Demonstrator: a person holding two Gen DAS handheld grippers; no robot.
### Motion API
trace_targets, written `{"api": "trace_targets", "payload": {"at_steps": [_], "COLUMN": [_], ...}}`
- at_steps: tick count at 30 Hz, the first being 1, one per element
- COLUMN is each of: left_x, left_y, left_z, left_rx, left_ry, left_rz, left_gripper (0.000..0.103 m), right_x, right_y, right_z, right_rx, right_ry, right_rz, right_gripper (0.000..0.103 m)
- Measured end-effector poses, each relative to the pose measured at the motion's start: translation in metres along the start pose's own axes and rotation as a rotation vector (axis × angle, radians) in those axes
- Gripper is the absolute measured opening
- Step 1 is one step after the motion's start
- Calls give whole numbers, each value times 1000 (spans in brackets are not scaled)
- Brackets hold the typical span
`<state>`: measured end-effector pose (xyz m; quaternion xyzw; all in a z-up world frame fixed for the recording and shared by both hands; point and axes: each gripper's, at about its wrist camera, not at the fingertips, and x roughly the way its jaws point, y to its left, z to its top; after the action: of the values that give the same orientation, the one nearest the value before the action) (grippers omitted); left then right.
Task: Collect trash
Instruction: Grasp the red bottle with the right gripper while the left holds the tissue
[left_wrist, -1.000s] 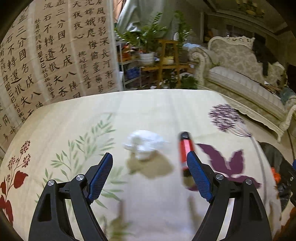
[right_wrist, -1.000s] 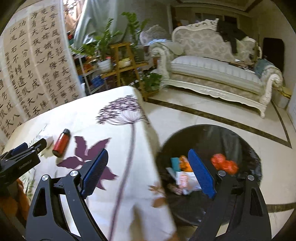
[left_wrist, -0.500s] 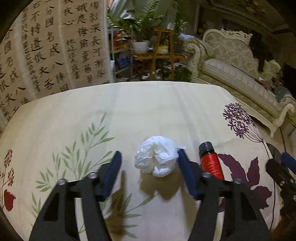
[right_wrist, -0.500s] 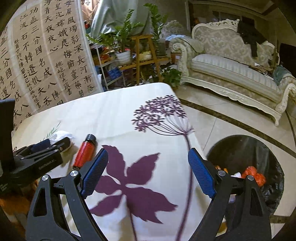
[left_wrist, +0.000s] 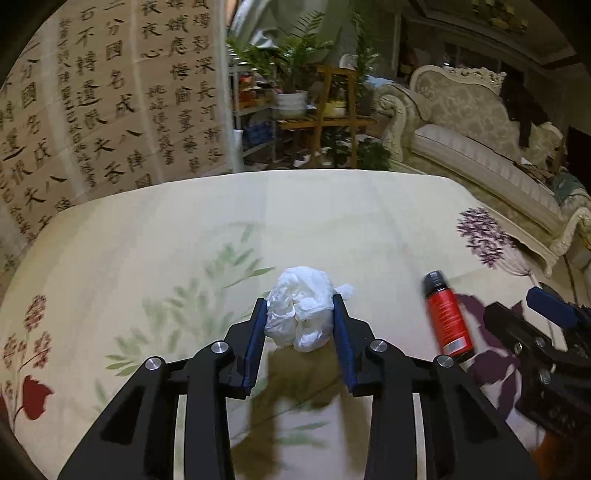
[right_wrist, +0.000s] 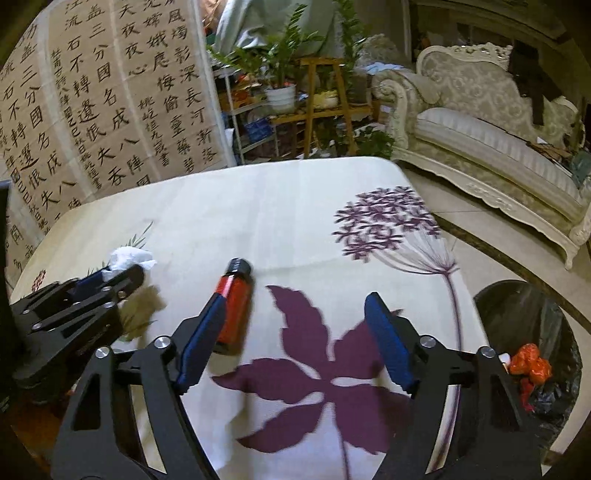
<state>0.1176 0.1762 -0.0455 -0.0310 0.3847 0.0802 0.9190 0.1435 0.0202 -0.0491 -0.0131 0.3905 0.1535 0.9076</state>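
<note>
A crumpled white tissue (left_wrist: 301, 308) lies on the flowered tablecloth (left_wrist: 332, 214). My left gripper (left_wrist: 300, 314) is shut on it, blue pads pressing both sides. The tissue also shows in the right wrist view (right_wrist: 129, 258) at the tip of the left gripper (right_wrist: 107, 278). A small red bottle with a black cap (left_wrist: 445, 317) lies on the cloth to the right of the tissue. In the right wrist view the bottle (right_wrist: 234, 304) lies just beside the left finger of my right gripper (right_wrist: 295, 325), which is open and empty above the purple leaf print.
A black-lined trash bin (right_wrist: 528, 354) holding red and other litter stands on the floor off the table's right edge. A cream sofa (right_wrist: 491, 129), plant shelves (right_wrist: 317, 99) and a calligraphy screen (right_wrist: 92, 110) lie beyond the table.
My left gripper closed from wide open onto the white tissue. My right gripper swung from over the bin to the left, over the table beside the red bottle.
</note>
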Motion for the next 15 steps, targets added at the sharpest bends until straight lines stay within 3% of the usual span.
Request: {"api": "trace_targets", "payload": {"at_steps": [2, 8, 15], "left_x": [-4, -15, -18], "left_y": [10, 37, 51], "left_z": [-2, -9, -15], "left_rx": [-9, -38, -69], "left_ry": [-6, -19, -16], "left_rz": [34, 92, 93], "left_gripper": [35, 35, 35], "right_x": [6, 12, 26], "right_y": [8, 27, 38], "right_z": [0, 4, 6], "right_rx": [-14, -41, -57], "right_ry": [21, 36, 81], "right_rz": [10, 21, 21], "right_gripper": [60, 53, 38]}}
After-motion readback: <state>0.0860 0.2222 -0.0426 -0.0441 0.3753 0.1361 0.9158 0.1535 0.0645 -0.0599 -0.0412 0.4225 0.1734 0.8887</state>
